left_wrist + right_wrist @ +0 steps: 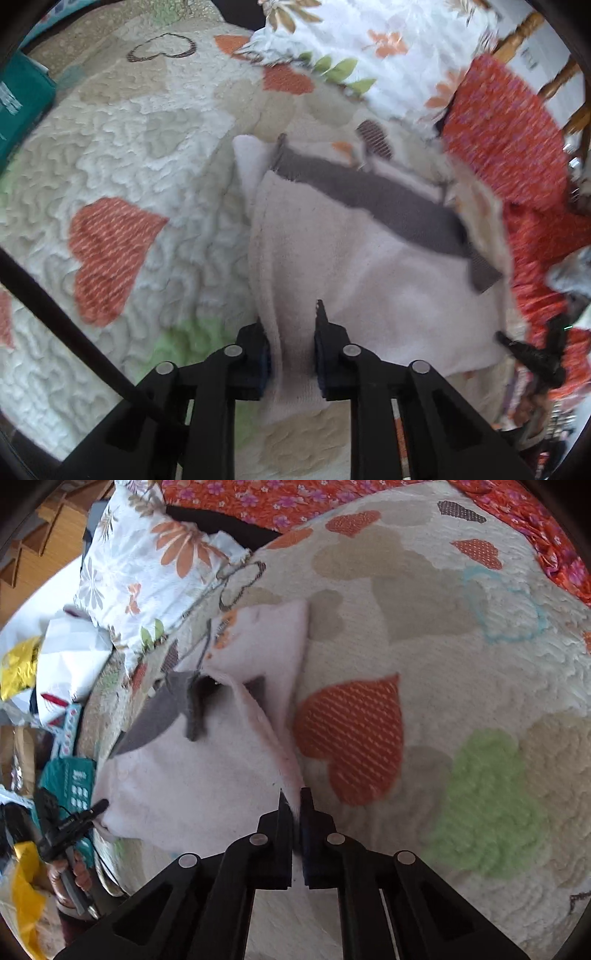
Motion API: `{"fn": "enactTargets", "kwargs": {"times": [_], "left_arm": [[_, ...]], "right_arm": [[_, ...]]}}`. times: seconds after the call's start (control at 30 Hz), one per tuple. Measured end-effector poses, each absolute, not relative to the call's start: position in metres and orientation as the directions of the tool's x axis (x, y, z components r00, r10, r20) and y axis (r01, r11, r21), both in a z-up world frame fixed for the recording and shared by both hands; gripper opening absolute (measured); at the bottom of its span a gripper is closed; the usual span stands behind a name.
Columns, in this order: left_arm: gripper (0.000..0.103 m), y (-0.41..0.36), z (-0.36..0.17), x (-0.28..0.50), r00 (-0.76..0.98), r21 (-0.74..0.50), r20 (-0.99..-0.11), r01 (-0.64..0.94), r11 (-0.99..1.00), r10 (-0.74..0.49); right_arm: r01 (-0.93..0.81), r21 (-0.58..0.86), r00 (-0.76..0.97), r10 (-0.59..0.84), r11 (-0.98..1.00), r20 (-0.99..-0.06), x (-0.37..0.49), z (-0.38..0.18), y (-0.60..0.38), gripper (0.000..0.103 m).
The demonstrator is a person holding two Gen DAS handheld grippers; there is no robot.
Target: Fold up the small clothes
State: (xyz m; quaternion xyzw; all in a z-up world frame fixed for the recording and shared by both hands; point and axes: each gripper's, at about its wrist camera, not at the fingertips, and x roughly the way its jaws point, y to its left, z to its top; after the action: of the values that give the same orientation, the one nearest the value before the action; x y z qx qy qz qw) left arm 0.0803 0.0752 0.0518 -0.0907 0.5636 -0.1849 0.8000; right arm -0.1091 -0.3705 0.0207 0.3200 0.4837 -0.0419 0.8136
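A small pale pink fleece garment (351,266) with a grey waistband (376,192) lies on a heart-patterned blanket (129,155). My left gripper (291,332) is shut on the garment's near edge, with a fold of fabric between its fingers. In the right wrist view the same garment (192,775) lies left of centre with its grey band (159,712) at its far side. My right gripper (293,805) is shut on a raised edge of it. The left gripper (92,812) shows at the garment's left corner.
A floral pillow (147,565) lies at the far side. An orange flowered cloth (509,147) lies on the right, by a wooden chair (554,81). A teal box (18,103) sits at the left. Bags and clutter (22,664) lie beside the bed.
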Motion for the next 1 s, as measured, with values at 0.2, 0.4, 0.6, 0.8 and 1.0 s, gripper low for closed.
{"fn": "enactTargets", "kwargs": {"times": [0.2,0.4,0.6,0.8,1.0], "left_arm": [[0.037,0.08,0.085,0.061,0.46,-0.155,-0.859,0.179,0.972,-0.222],[0.051,0.069,0.089,0.059,0.509,-0.261,-0.786,0.241,0.935,-0.35],[0.051,0.066,0.067,0.069,0.452,-0.314,-0.804,0.228,0.922,-0.386],[0.054,0.095,0.066,0.063,0.449,-0.364,-0.794,0.188,0.912,-0.41],[0.056,0.11,0.051,0.043,0.373,-0.402,-0.806,0.227,0.887,-0.46]], "right_arm": [[0.389,0.326,0.653,-0.008,0.861,-0.757,-0.117,0.065,-0.355,0.027],[0.166,0.353,0.631,0.176,0.921,-0.755,-0.06,0.064,-0.305,0.027],[0.109,0.207,0.568,0.11,0.972,-0.816,0.029,0.028,-0.28,0.023],[0.38,0.037,0.56,-0.198,0.924,-0.804,0.07,0.034,-0.33,0.027],[0.327,0.147,0.608,-0.089,0.934,-0.789,0.011,0.058,-0.324,0.043]]}}
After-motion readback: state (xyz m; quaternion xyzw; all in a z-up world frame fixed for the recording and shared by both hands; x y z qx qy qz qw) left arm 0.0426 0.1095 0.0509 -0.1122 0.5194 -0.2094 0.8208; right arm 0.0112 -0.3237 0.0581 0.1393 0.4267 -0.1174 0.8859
